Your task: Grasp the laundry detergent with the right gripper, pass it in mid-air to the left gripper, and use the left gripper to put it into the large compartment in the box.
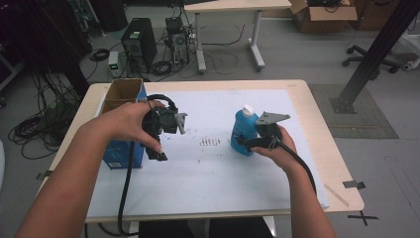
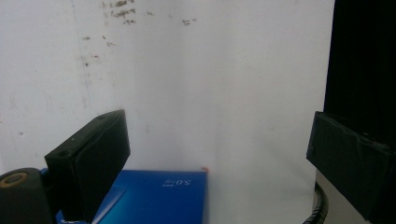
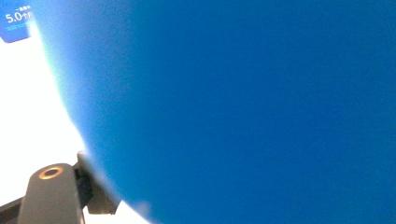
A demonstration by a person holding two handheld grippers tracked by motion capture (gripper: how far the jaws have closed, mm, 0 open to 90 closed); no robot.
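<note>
Right gripper [image 1: 247,144]: nearest the person, held at the base of the blue bottle [image 1: 243,130]; the bottle's side sits hard against its camera in the right gripper view, but whether the pads press on it I cannot tell.

Blue bottle: upright, white cap, standing on the white sheet [image 1: 208,168], right of centre.

Left gripper [image 2: 219,163]: held left of the bottle, well apart from it, tongs spread wide with nothing between, pointing down at the sheet.

Blue carton [image 1: 121,151]: left of the bottle, just below the left gripper, at the sheet's left edge.

Cardboard box [image 1: 124,89]: beyond the carton, open-topped.
</note>
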